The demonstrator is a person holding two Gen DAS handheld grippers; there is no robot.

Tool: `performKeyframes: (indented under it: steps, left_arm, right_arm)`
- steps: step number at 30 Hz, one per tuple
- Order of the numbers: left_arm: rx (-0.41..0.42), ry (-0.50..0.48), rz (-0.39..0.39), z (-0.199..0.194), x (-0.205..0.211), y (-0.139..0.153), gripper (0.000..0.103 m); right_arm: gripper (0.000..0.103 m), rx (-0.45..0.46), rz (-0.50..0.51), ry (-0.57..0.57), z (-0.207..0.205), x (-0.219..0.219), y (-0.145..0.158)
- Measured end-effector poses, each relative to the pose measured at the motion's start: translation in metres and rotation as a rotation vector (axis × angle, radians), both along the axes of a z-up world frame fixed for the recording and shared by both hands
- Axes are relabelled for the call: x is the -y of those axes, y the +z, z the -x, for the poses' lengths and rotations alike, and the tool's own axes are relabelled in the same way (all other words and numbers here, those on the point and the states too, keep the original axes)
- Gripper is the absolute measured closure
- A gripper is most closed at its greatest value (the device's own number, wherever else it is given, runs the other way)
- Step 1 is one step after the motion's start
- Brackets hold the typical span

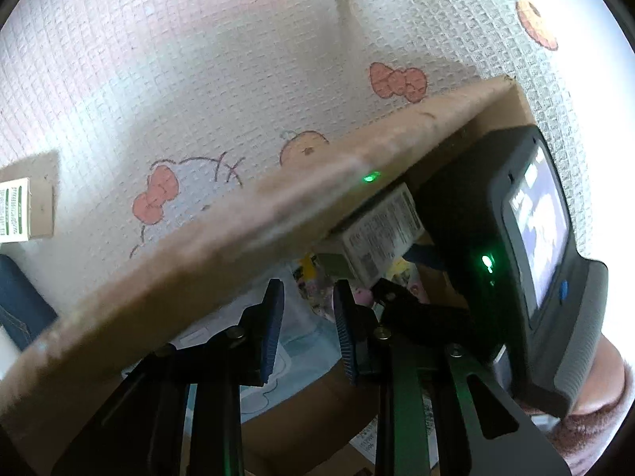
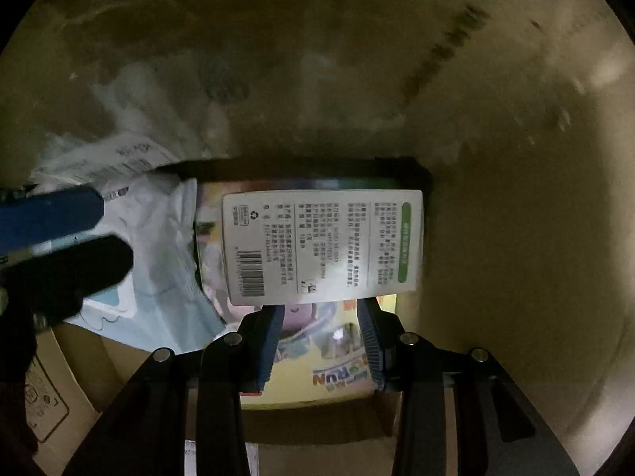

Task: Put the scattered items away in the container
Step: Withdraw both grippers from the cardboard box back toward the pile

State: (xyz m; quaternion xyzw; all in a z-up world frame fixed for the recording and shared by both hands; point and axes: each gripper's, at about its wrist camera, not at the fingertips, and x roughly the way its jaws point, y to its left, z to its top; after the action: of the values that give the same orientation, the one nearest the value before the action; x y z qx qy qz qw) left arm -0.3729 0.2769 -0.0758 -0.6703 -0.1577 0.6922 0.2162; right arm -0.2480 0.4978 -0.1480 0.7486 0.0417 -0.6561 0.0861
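A: Where's the white carton [image 2: 321,246] in relation to the cardboard box [image 1: 222,238]?
B: Inside it. The right gripper [image 2: 321,341] is down in the box, and the carton's near edge sits at the tips of its blue pads [image 2: 270,341]. I can't tell whether the jaws actually pinch it; there's a fair gap between them.
A: What lies under the carton?
B: A yellow printed packet [image 2: 337,361] on the box floor, with a pale blue-and-white pouch [image 2: 158,277] to the carton's left.
A: And the left gripper [image 1: 307,333]?
B: Just inside the box wall, jaws parted and holding nothing. Its tip shows at the left edge of the right wrist view, over the pouch.
A: Anything outside the box?
B: One green-and-white carton [image 1: 16,208] lies well apart from it on the cartoon-print cloth [image 1: 198,79].
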Motion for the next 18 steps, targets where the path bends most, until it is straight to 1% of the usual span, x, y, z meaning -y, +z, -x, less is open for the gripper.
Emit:
performKeyframes:
  steps: [2, 4, 6, 7, 12, 15, 16, 17, 18]
  left_arm:
    - [0.009, 0.009, -0.01, 0.0, 0.003, 0.001, 0.075]
    - [0.013, 0.015, -0.011, -0.001, 0.005, 0.001, 0.075]
    - [0.01, 0.02, -0.018, -0.001, 0.006, 0.004, 0.075]
    - [0.007, 0.022, -0.014, -0.001, 0.006, 0.005, 0.075]
    - [0.01, 0.01, -0.002, -0.007, 0.004, 0.009, 0.075]
    - [-0.005, 0.029, -0.031, -0.008, 0.01, 0.017, 0.074]
    - [-0.033, 0.041, -0.018, -0.009, 0.012, 0.023, 0.074]
    - [-0.061, 0.048, -0.006, -0.011, 0.013, 0.029, 0.074]
    - [-0.079, 0.044, -0.002, -0.014, 0.013, 0.034, 0.074]
  right_arm:
    - [0.069, 0.004, -0.021, -0.008, 0.001, 0.0, 0.001]
    - [0.069, -0.027, -0.027, -0.011, 0.001, -0.001, 0.006]
    - [0.069, -0.064, -0.01, -0.042, 0.004, -0.005, 0.01]
    - [0.069, -0.064, -0.003, -0.062, 0.005, -0.007, 0.009]
    - [0.069, -0.023, -0.048, -0.045, 0.0, -0.007, 0.01]
    - [0.068, -0.057, -0.088, -0.09, -0.008, -0.016, 0.03]
    - [0.067, -0.084, -0.099, -0.111, -0.012, -0.019, 0.04]
    - [0.066, -0.125, -0.106, -0.142, -0.018, -0.023, 0.055]
    - [0.061, -0.154, -0.105, -0.165, -0.023, -0.026, 0.065]
